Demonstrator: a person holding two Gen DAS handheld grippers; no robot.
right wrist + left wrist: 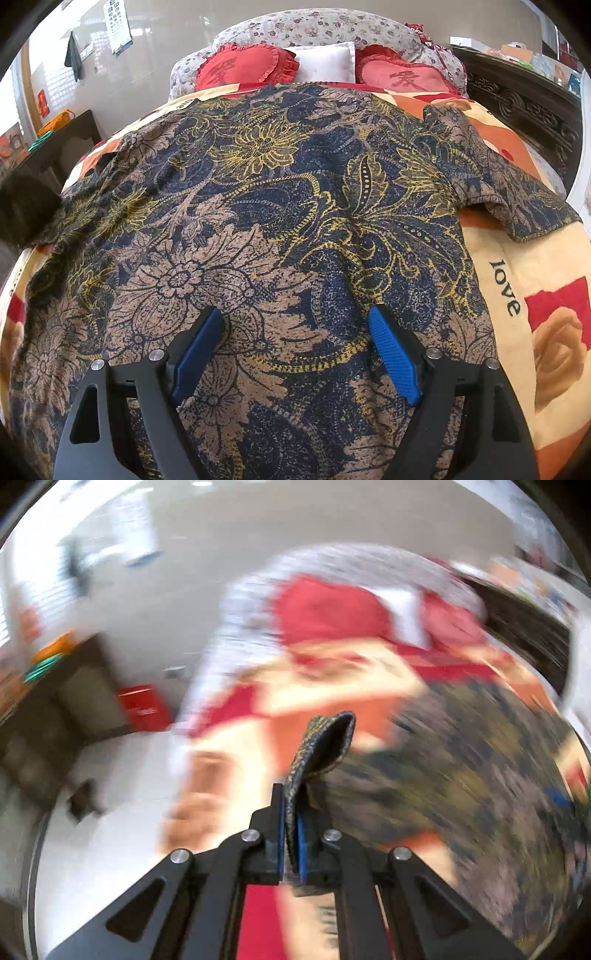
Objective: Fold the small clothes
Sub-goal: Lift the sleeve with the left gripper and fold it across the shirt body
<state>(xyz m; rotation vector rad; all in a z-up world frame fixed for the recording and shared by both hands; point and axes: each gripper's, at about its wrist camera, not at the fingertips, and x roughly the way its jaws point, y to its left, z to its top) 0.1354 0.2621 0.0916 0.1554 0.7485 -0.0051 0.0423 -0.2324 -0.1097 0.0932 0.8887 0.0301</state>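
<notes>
Left gripper [291, 834]: jaws clenched on an edge fold of the patterned shirt [258, 221], lifted. Right gripper [295, 350]: jaws released, pads resting on the shirt's near part. Shirt spread flat on the bed [554, 258], long axis toward the pillows [243, 68]; left hand holds the fold.
</notes>
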